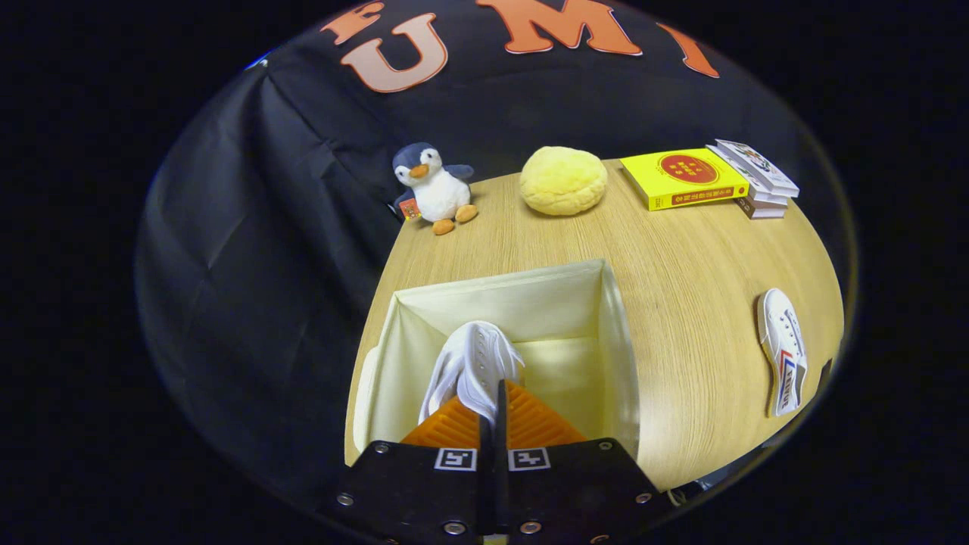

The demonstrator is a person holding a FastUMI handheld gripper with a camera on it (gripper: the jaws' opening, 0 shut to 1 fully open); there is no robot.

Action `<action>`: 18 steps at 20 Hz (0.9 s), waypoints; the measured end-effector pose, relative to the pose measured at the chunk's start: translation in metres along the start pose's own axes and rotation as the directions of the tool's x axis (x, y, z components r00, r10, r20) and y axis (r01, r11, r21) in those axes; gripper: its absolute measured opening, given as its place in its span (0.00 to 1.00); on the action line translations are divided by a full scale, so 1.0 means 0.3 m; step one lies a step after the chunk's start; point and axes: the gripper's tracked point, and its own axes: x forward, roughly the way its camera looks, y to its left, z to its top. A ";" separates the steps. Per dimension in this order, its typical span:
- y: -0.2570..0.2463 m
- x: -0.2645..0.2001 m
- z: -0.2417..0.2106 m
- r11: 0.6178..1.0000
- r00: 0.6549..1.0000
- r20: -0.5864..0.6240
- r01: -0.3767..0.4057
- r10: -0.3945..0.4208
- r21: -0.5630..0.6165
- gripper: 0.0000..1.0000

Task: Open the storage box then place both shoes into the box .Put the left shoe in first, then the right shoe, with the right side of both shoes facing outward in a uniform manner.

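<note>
My gripper [492, 409] is shut on a white shoe [473, 363], its fingers pinching the shoe's upper edge. The shoe hangs over the open cream storage box [613, 333], toe pointing away from me into the box, on the box's left half. A second white shoe [783, 359] with red and blue side markings lies on its side on the wooden table [681, 280], well to the right of the box. The lower part of the held shoe is hidden behind my fingers.
Beyond the box stand a plush penguin [435, 185], a yellow round cushion [562, 180], a yellow book [685, 178] and a small stack of books [757, 178]. The black cloth wall [250, 227] hangs close on the left of the table.
</note>
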 end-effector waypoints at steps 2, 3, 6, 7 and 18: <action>0.018 0.034 -0.023 0.998 0.999 -0.027 0.027 -0.026 0.049 0.02; 0.038 0.054 -0.044 0.999 0.998 -0.056 0.022 -0.019 0.049 0.03; 0.138 0.084 -0.171 0.994 0.974 -0.203 -0.090 0.101 0.065 0.18; 0.148 0.069 -0.181 0.991 0.967 -0.219 -0.120 0.131 0.063 0.23; -0.091 -0.248 0.078 0.949 0.951 -0.001 -0.308 0.309 -0.065 0.78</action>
